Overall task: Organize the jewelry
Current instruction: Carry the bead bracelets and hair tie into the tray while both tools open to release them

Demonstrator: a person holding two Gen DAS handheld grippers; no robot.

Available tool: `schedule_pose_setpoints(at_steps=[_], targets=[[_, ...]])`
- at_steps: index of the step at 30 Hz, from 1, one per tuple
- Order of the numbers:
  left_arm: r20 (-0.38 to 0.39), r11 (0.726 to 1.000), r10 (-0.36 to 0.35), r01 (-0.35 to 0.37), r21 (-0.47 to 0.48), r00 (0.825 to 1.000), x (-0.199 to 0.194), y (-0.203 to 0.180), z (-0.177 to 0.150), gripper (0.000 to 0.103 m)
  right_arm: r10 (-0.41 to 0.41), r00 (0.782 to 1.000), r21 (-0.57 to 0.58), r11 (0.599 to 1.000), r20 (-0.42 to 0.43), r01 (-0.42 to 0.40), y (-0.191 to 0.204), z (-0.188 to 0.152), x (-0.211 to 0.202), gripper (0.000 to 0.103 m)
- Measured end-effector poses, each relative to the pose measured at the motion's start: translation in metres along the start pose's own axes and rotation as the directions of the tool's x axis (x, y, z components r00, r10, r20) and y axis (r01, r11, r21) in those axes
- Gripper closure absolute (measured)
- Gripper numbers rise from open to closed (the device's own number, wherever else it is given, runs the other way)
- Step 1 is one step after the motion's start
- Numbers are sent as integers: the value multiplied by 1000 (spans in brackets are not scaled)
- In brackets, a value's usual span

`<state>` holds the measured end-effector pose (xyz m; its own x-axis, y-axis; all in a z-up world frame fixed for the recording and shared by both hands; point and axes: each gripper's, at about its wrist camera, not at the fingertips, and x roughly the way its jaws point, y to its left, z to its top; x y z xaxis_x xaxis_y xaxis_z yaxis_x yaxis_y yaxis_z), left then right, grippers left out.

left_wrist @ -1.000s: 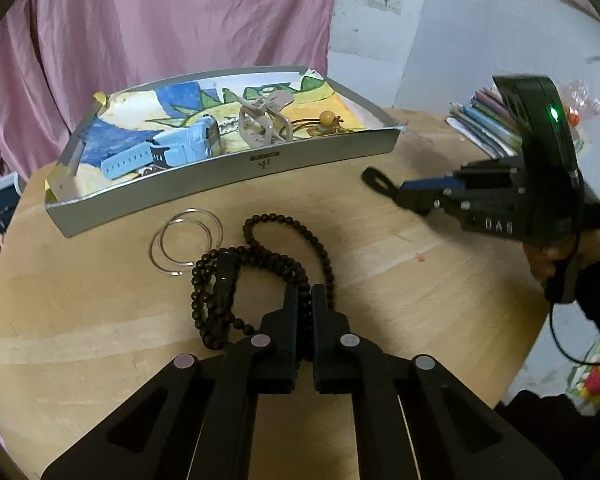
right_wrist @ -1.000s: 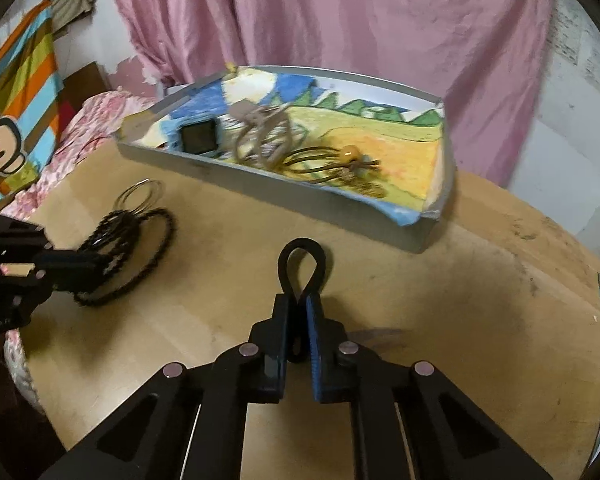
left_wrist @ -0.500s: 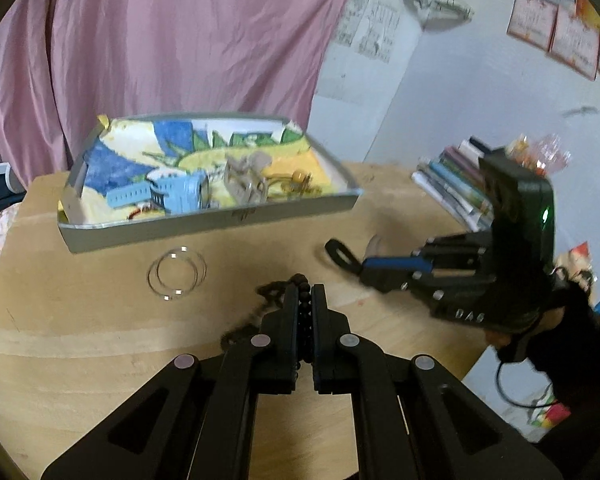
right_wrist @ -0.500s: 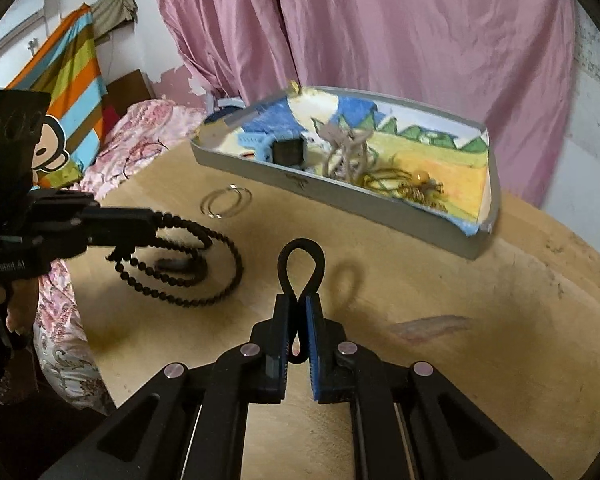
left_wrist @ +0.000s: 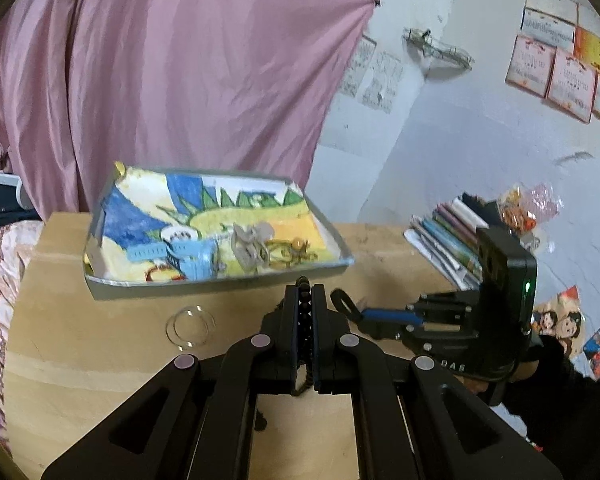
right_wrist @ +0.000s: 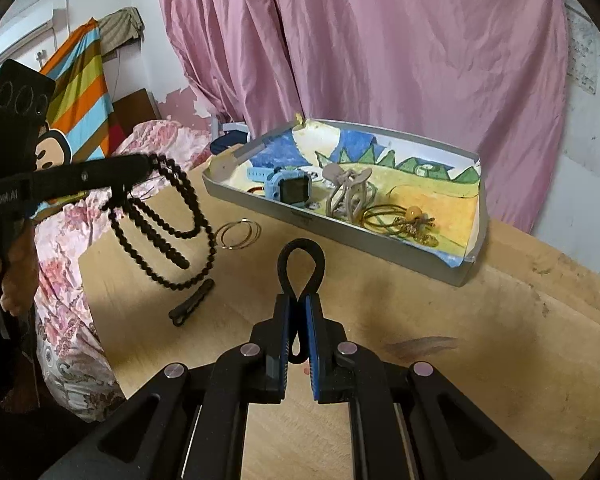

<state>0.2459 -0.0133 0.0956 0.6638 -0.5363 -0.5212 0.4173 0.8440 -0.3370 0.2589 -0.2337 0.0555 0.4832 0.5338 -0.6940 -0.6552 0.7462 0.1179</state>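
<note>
My left gripper (left_wrist: 305, 292) is shut on a black bead necklace (left_wrist: 305, 312). In the right wrist view the necklace (right_wrist: 168, 232) hangs in loops from the left gripper (right_wrist: 144, 166), clear of the wooden table. My right gripper (right_wrist: 299, 304) is shut on a black hair tie (right_wrist: 302, 264), whose loop sticks out past the fingertips. The left wrist view shows the right gripper (left_wrist: 364, 314) with the hair tie (left_wrist: 342, 300) just right of my left fingers. Behind both stands a grey tray (right_wrist: 340, 236) holding a blue watch (right_wrist: 288, 188), a beige hair claw (right_wrist: 346, 192) and a cord with an amber bead (right_wrist: 412, 216).
Two thin hoops (right_wrist: 238, 234) lie on the table in front of the tray (left_wrist: 220, 282), and a black hair clip (right_wrist: 192, 304) lies under the hanging necklace. Books (left_wrist: 448, 240) are stacked at the table's right edge. Floral bedding (right_wrist: 60, 280) borders the left edge.
The left gripper has lifted the bead necklace off the table, uncovering the black hair clip. Both grippers have risen and drawn back from the tray; the right still holds the hair tie.
</note>
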Motion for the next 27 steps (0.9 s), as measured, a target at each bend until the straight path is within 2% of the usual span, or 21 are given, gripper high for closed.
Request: schedule_pose_setpoints(at_steps=[6, 10, 14, 18, 23, 27], targets=[[51, 1000, 28, -29, 3, 998, 3, 4, 24, 100, -15, 998, 21, 1000, 59, 14, -13, 21, -5, 95], [107, 995, 99, -101, 9, 989, 17, 12, 42, 100, -49, 994, 63, 997, 102, 43, -31, 44, 3, 95], [130, 995, 96, -92, -33, 987, 43, 29, 58, 100, -85, 991, 122, 990, 106, 72, -51, 63, 21, 95], [129, 995, 99, -93, -47, 987, 74, 41, 75, 100, -115, 990, 151, 983, 80, 102, -67, 70, 42, 95], [114, 990, 135, -129, -59, 984, 113, 59, 85, 100, -123, 992, 181, 977, 36, 114, -88, 75, 69, 95], [61, 986, 147, -142, -84, 987, 144, 79, 88, 100, -135, 991, 192, 973, 20, 129, -101, 84, 84, 95]])
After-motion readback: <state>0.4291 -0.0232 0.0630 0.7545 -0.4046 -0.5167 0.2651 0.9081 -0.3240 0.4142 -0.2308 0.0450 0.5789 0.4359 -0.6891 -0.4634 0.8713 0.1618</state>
